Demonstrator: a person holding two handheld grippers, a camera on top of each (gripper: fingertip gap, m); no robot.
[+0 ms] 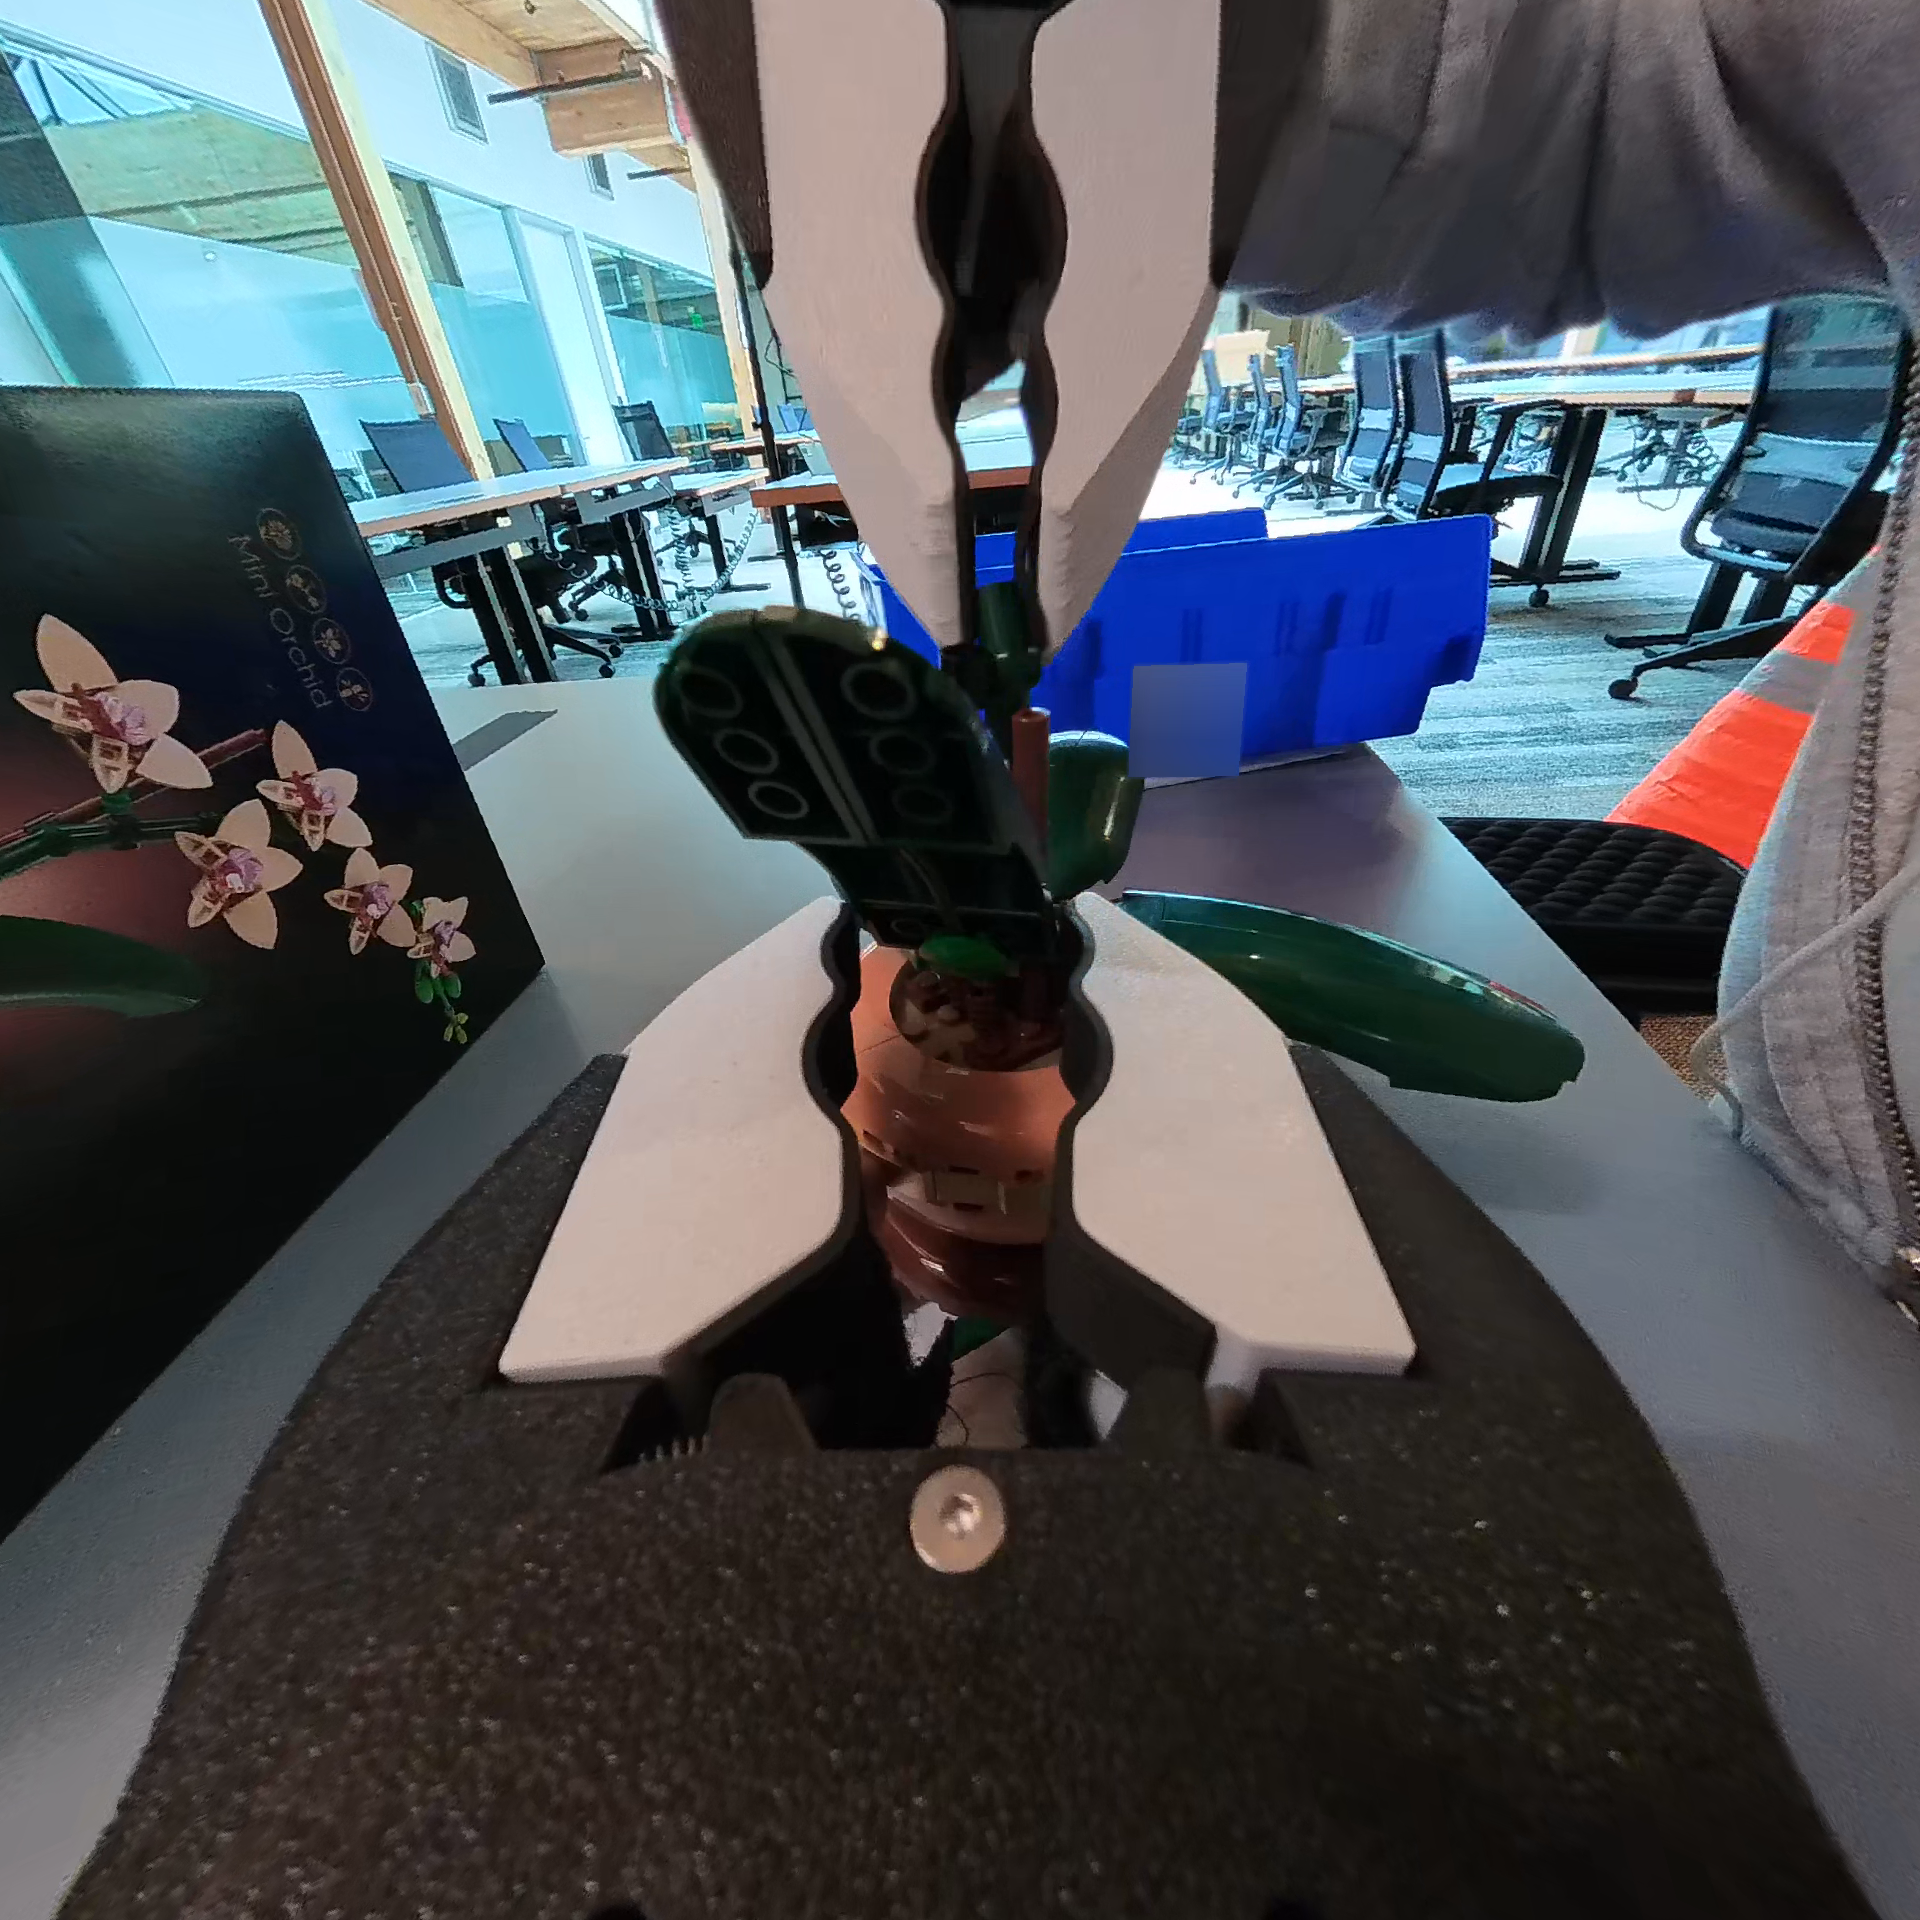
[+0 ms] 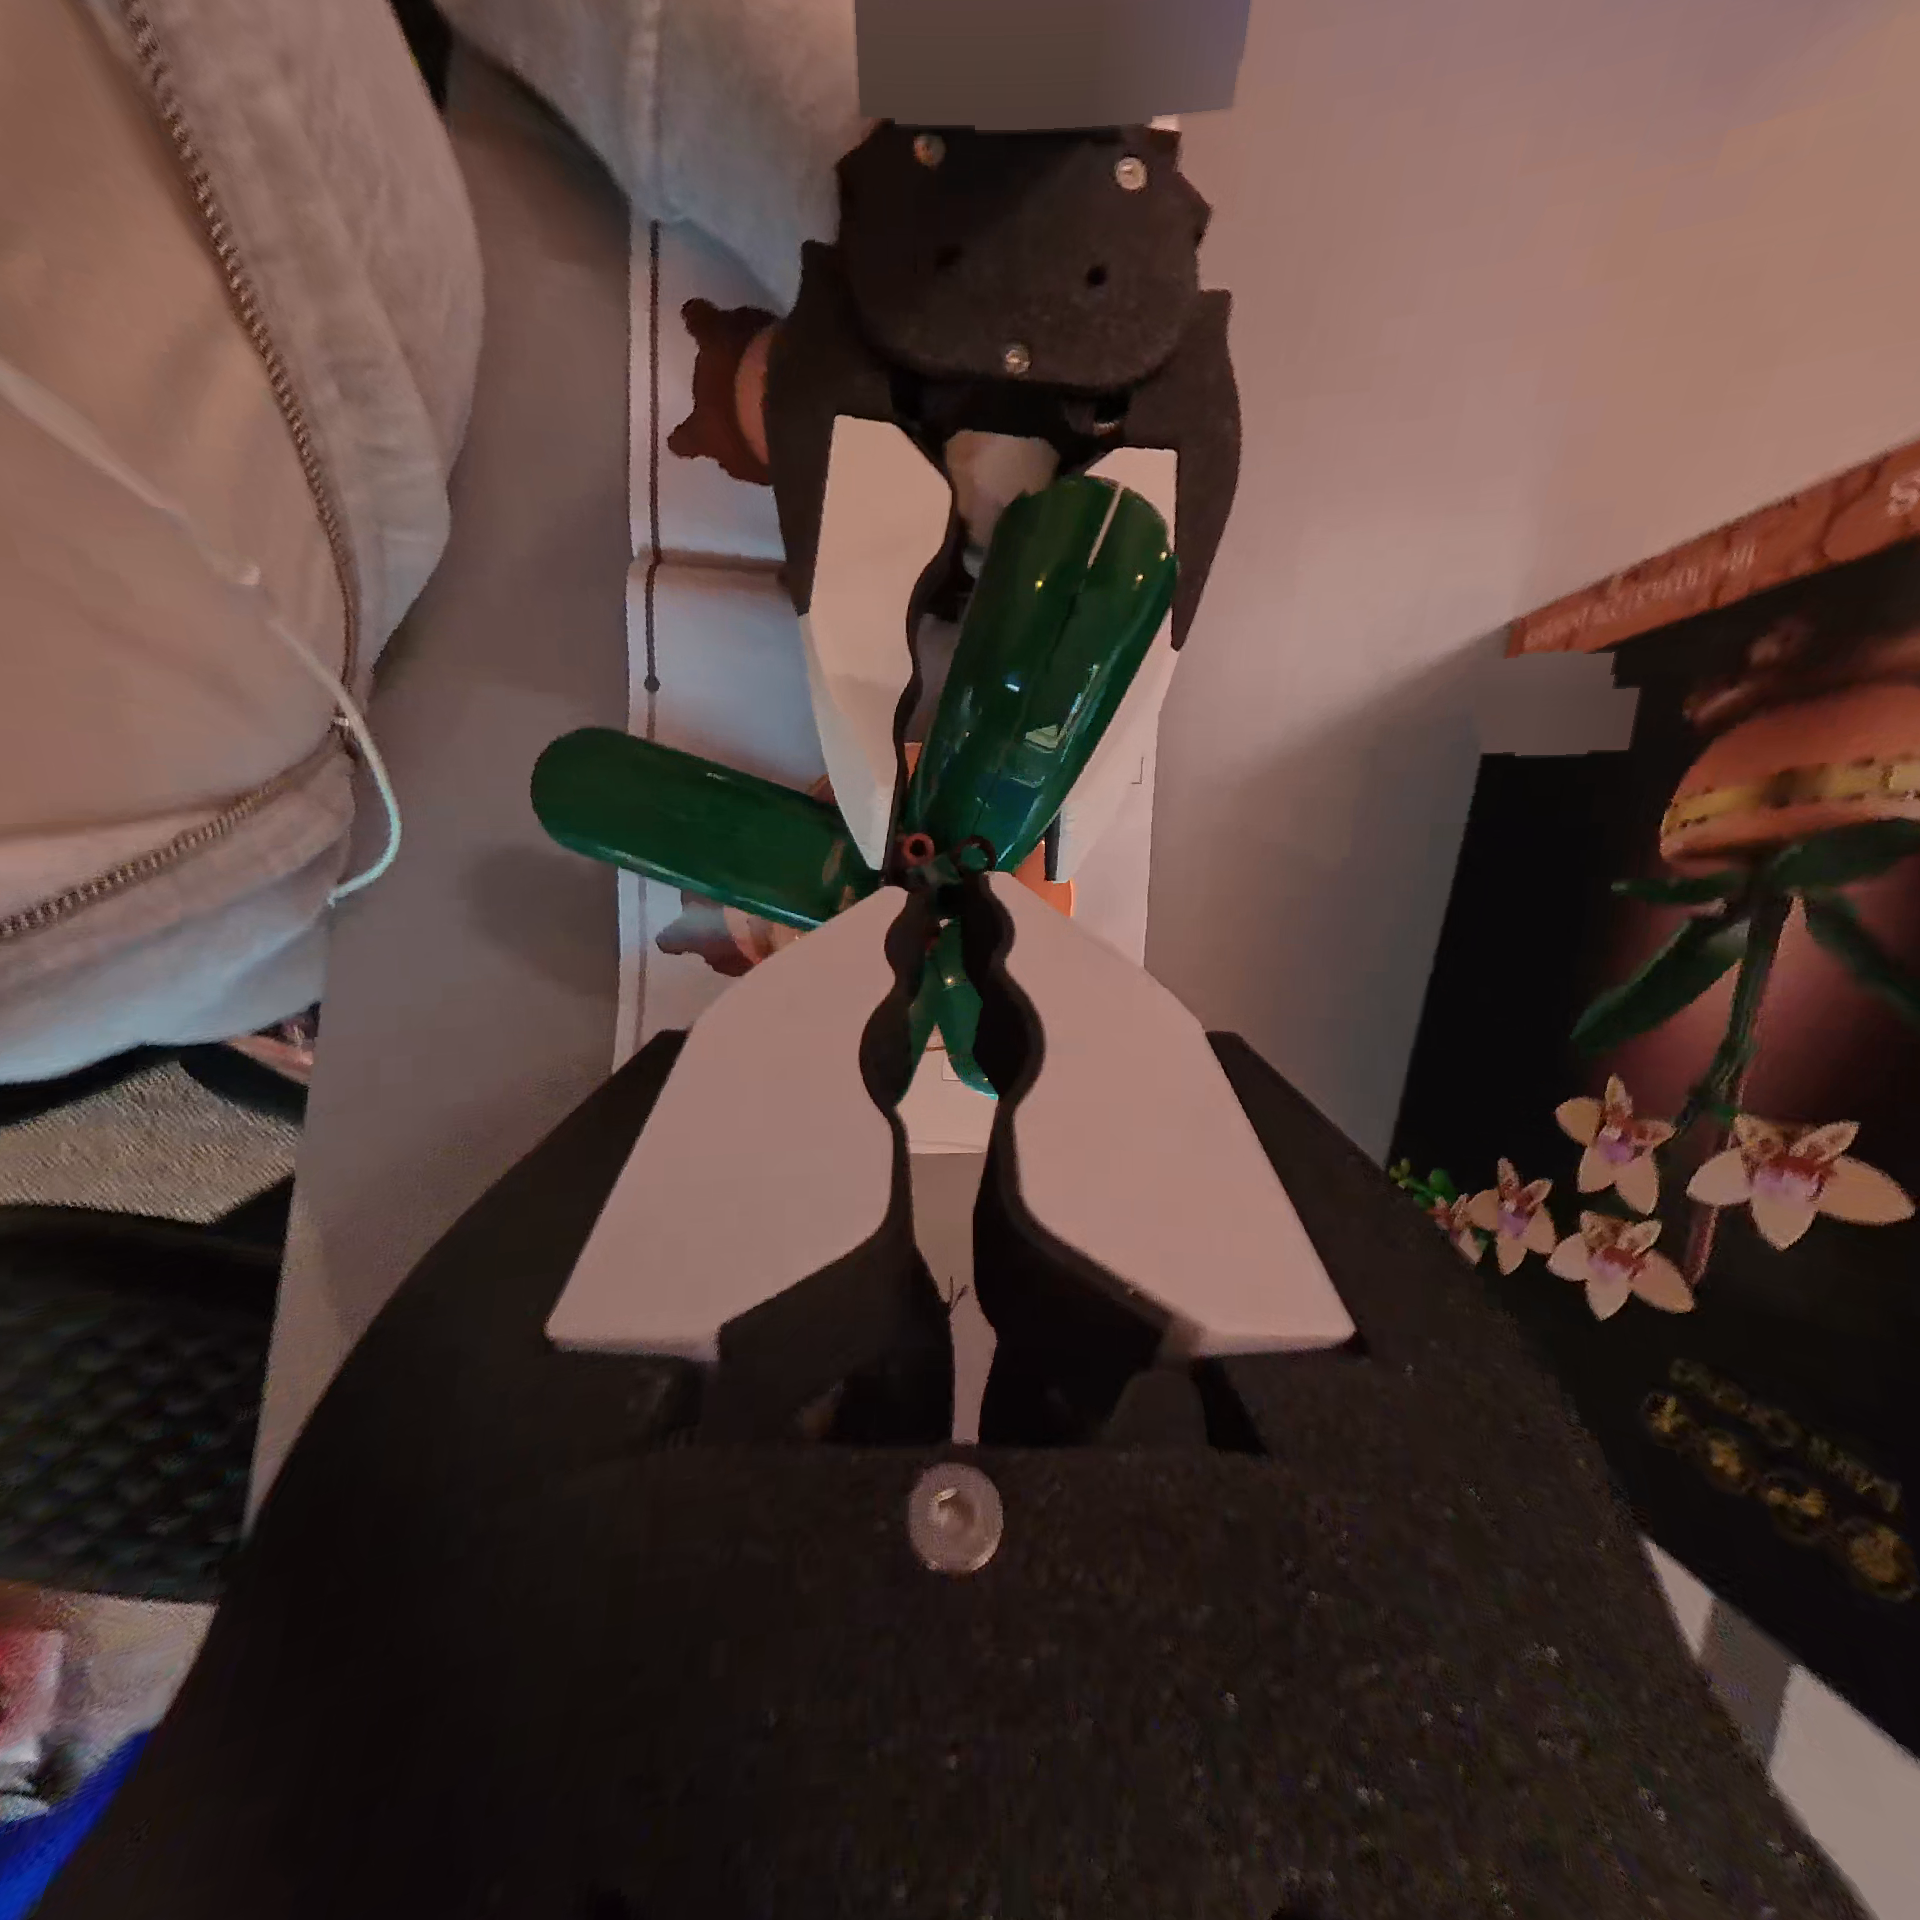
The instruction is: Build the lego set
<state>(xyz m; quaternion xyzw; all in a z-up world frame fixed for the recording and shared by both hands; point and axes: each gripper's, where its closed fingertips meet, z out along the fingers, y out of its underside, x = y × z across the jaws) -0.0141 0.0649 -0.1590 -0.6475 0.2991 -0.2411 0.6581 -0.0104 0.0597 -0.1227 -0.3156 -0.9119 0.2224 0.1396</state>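
A Lego orchid pot (image 1: 956,1101), terracotta on a brown base, stands between my left gripper's (image 1: 958,935) fingers, which are shut on it. Dark green leaves fan out from its top: one shows its studded underside (image 1: 831,758), another lies to the right (image 1: 1351,997). A brown rod (image 1: 1032,748) rises from the pot. My right gripper (image 1: 992,634) comes down from above, shut on a thin dark green stem piece (image 1: 1003,618) beside the rod. In the right wrist view, the right gripper (image 2: 940,894) pinches at the leaf hub, with leaves (image 2: 1039,686) spread over the left gripper (image 2: 971,831).
The set's dark box with the orchid picture (image 1: 208,831) stands upright at the left on the grey table (image 1: 623,831). A blue bin (image 1: 1299,644) sits at the far edge. An open booklet (image 2: 707,623) lies under the model. A person's grey hoodie (image 1: 1818,1039) is close on the right. Across from one pair of fingers to the other is roughly 4 centimeters.
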